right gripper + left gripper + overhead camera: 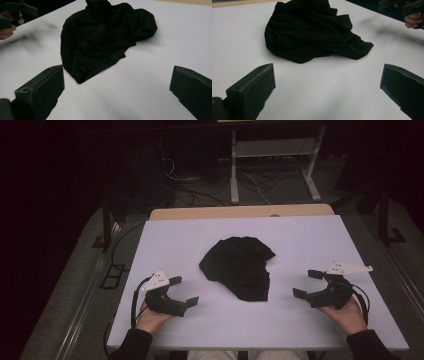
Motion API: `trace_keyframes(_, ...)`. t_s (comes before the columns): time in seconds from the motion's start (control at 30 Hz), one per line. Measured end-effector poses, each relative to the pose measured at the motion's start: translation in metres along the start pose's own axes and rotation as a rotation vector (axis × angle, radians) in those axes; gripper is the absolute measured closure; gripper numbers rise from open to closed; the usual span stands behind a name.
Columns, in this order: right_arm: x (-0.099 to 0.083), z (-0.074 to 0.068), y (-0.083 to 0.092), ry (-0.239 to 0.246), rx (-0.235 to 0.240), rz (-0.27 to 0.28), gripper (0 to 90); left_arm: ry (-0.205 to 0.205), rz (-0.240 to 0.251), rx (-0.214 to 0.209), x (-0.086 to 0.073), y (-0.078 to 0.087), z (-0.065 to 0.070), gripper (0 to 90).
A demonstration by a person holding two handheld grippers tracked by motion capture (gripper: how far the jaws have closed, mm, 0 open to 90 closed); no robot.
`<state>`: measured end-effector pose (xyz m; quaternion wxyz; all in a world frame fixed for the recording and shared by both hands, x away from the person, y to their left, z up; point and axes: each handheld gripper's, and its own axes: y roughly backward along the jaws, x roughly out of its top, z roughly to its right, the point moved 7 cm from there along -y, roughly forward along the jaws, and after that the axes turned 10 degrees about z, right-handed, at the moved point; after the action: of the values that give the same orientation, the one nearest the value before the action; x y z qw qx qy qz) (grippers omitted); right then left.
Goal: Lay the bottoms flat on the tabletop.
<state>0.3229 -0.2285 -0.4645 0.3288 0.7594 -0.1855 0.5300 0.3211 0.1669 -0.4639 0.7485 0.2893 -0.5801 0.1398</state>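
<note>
The white table (300, 315) occupies most of the high view; a tan wooden strip (240, 212) runs along its far edge, and beyond that lie a dark floor, loose cables (200, 187) and a white frame stand (272, 165).

A crumpled black cloth (240, 266) lies in 1 heap near the centre of the table, slightly toward the far side, flat on the surface. It is between the 2 grippers and touches neither. In the left gripper view the black cloth (312, 32) sits ahead of the jaws with bare table between; in the right gripper view the black cloth (105, 37) lies ahead and toward the left jaw, its near corner just beside that jaw's tip, with no contact visible.

The left gripper (186, 291) rests at the near left part of the table, held by the left hand (150, 317), and is angled toward the cloth. Its 2 jaws stand wide apart with nothing between them. A white plate sits on top and a black cable loops from its rear.

The right gripper (307, 284) rests at the near right part of the table, held by the right hand (345, 315), also angled toward the cloth. Its 2 jaws are likewise spread wide and hold nothing. It carries a white plate and a looped cable.

Both dark sleeves enter from the bottom edge of the high view.
</note>
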Motion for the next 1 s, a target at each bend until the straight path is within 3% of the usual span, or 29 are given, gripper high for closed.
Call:
trace_keyframes(0.4,0.000,-0.001,0.001,-0.007,0.002,-0.001,0.0,-0.010,-0.003,0.015,0.001,0.000,-0.001,0.0)
trace_keyframes(0.5,0.001,-0.001,0.001,-0.004,-0.009,0.000,0.0,0.026,0.013,-0.002,0.003,0.000,0.001,0.0)
trace_keyframes(0.57,0.001,-0.001,0.001,-0.005,-0.008,-0.005,0.0,0.005,0.002,0.008,0.003,-0.001,0.002,0.0)
trace_keyframes(1.0,0.016,-0.001,0.000,0.020,-0.007,-0.002,3.1,0.004,-0.011,0.039,0.015,-0.010,0.003,0.0)
